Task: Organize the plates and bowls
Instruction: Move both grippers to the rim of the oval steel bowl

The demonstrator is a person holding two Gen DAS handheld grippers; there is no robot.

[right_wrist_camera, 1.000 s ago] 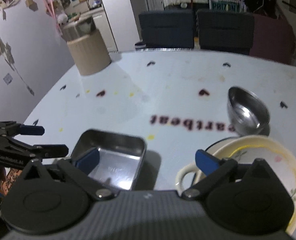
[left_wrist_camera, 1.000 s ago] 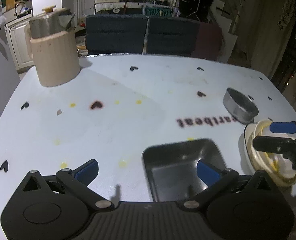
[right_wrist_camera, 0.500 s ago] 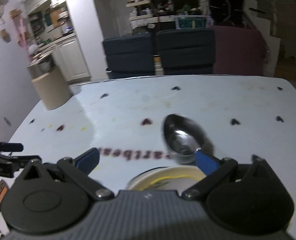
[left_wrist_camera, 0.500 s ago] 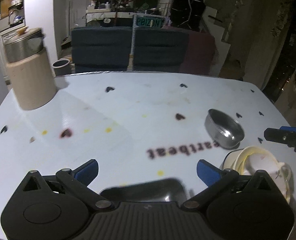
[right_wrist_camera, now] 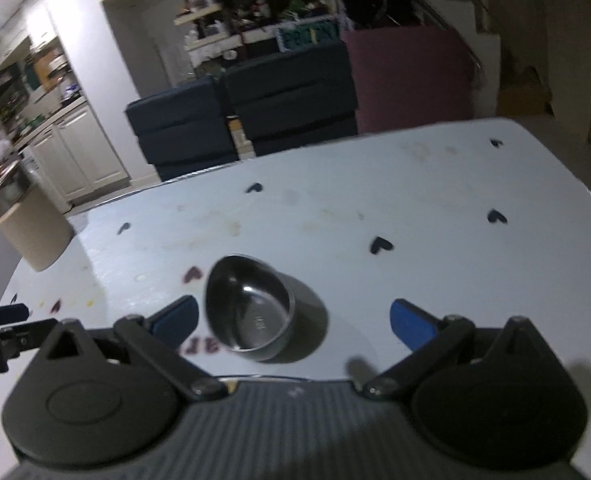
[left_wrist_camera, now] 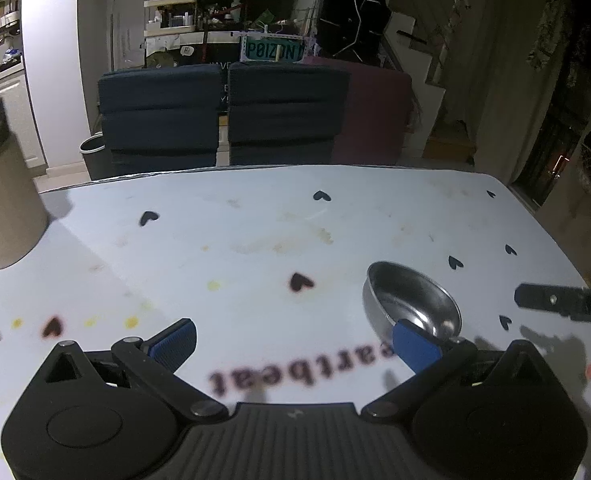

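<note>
Both grippers spread wide, holding nothing: left gripper point(left_wrist_camera: 295, 342) and right gripper point(right_wrist_camera: 293, 320) hover over the white table point(left_wrist_camera: 375, 216). Steel bowl point(right_wrist_camera: 249, 308) sits upright near table's near edge, btwn right gripper's fingers in right view; left view puts it by the right blue pad. Only left view shows "artbeat" print point(left_wrist_camera: 299, 372) clearly; beige canister point(right_wrist_camera: 35, 224) far left.

dim room, navy chairs point(left_wrist_camera: 223, 116), cluttered shelves point(left_wrist_camera: 171, 12)
</note>
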